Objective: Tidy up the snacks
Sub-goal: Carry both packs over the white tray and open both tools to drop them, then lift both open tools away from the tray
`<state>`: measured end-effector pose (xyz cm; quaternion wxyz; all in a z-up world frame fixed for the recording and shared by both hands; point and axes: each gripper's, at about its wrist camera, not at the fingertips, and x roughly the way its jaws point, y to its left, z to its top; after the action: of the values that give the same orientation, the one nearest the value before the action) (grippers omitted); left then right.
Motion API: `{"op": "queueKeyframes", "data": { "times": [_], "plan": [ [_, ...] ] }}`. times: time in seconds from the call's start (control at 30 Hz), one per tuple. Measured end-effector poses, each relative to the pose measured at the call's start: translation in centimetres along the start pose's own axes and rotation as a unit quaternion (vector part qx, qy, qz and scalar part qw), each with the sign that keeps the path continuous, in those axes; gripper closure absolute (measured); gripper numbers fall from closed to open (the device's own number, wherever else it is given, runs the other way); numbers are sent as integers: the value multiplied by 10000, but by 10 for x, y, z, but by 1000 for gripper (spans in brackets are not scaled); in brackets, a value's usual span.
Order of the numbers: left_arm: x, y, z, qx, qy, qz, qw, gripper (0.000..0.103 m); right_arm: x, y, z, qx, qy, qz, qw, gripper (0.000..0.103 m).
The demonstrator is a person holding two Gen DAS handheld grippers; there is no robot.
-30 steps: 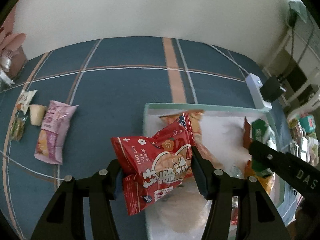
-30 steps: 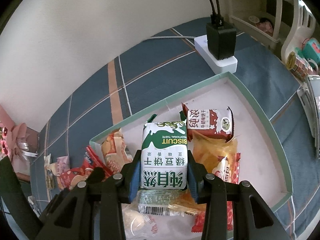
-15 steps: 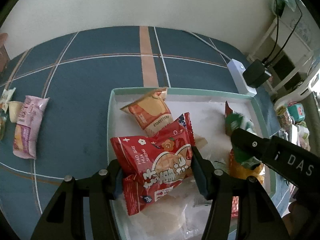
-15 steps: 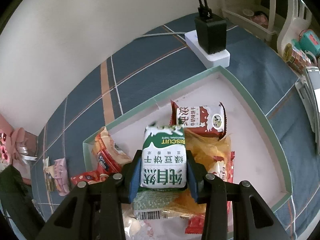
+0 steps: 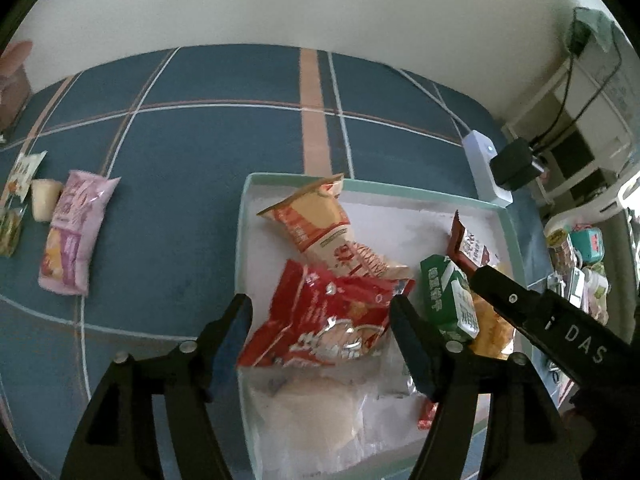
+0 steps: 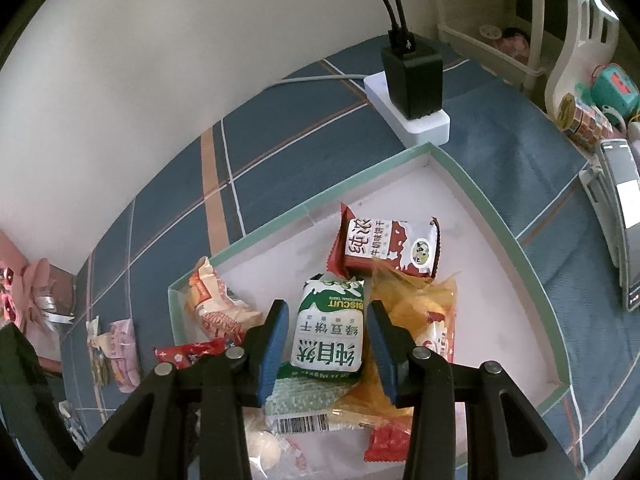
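A white tray with a green rim (image 5: 372, 189) (image 6: 496, 204) holds several snack packs. My left gripper (image 5: 322, 314) is open just above a red snack bag (image 5: 332, 320) that lies in the tray between its fingers. My right gripper (image 6: 326, 326) is open around a green and white biscuit pack (image 6: 330, 330), which rests on other packs; it also shows in the left wrist view (image 5: 450, 298). An orange bag (image 5: 316, 222), a brown biscuit pack (image 6: 390, 246) and a yellow bag (image 6: 424, 316) lie in the tray.
A pink snack bag (image 5: 74, 236) and small packs (image 5: 24, 196) lie on the blue checked cloth left of the tray. A white power strip with a black charger (image 6: 412, 92) sits behind the tray. Toys and a shelf (image 6: 592, 100) stand at the right.
Both grippers have opened and let go: the red bag dropped into the tray from the left one, and the green biscuit pack now rests in the tray between the right fingers.
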<state>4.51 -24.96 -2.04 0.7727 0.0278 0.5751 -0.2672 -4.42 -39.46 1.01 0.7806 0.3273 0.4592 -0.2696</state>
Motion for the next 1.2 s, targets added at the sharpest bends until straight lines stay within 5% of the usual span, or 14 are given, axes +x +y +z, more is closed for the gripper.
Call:
{"op": "queueKeyframes", "data": {
  "times": [0.23, 0.4, 0.6, 1.2],
  "plan": [
    [-20, 25, 4, -514, -22, 28, 9987, 29, -7, 8, -6, -107, -10, -26, 9999, 59],
    [-29, 52, 4, -928, -202, 571, 9938, 27, -11, 16, -15, -211, 1, -67, 9998, 60],
    [-36, 71, -3, -1158, -246, 742, 9902, 27, -18, 28, -28, -436, -18, -155, 9989, 60],
    [-65, 87, -29, -930, -447, 1151, 9880, 27, -37, 49, -61, -921, -125, -295, 9952, 60]
  ]
}}
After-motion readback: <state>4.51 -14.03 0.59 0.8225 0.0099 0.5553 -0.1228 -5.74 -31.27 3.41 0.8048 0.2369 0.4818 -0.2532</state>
